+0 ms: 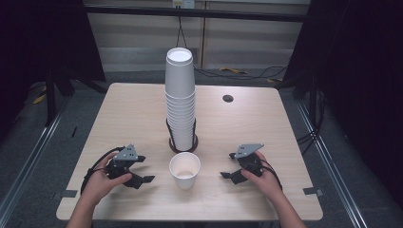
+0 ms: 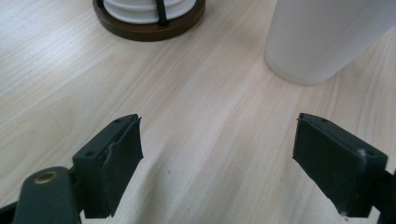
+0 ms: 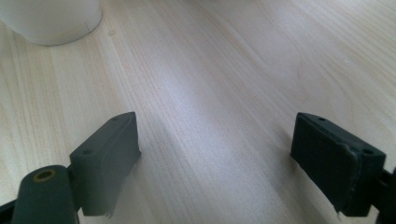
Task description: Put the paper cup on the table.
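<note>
Single paper cup [image 1: 185, 169] stands upright near the front edge of the table [image 1: 133, 109], btw my two tongs, just in front of the tall cup stack [image 1: 180, 99] in its dark holder [image 1: 183, 142]. I judge the step is taking that loose cup. To do it well: come in low & level, grip the wall mid-height, squeeze gently so it won't crush or tip.

Left gripper [image 1: 142, 172] is wide open, nothing btw jaws, lying low, pointing at the cup. Right gripper [image 1: 227, 170] likewise wide, empty, aimed inward. Both hands rest low on the table, wrists level.
</note>
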### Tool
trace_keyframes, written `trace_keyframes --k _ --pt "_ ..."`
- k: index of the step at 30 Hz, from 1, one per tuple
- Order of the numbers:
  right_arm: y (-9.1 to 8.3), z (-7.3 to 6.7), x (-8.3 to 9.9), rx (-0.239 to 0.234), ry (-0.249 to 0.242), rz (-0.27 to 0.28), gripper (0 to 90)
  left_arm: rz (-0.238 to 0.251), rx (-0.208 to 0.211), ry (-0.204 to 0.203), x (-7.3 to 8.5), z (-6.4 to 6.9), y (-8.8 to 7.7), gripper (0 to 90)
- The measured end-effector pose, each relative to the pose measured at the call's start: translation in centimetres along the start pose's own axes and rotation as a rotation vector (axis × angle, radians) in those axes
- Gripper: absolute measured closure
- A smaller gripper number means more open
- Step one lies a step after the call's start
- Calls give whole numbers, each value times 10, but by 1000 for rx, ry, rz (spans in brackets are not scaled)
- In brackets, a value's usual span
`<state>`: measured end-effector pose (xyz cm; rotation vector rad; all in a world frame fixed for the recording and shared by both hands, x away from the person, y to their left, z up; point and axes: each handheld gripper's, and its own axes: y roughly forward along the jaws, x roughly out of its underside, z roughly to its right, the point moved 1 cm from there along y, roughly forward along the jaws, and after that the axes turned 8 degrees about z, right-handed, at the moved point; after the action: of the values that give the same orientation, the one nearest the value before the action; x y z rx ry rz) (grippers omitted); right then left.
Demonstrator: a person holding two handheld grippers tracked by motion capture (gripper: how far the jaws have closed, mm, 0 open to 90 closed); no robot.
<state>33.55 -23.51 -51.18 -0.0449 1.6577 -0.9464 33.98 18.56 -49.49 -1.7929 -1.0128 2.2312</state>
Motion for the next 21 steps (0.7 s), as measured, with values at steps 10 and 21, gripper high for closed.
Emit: trace_keyframes --k 10,21 --pt "0 0 0 0 0 0 149 0 -37 -5 11 -8 -3 155" --pt "0 0 0 0 -1 0 149 -16 -69 22 20 -14 -5 154"
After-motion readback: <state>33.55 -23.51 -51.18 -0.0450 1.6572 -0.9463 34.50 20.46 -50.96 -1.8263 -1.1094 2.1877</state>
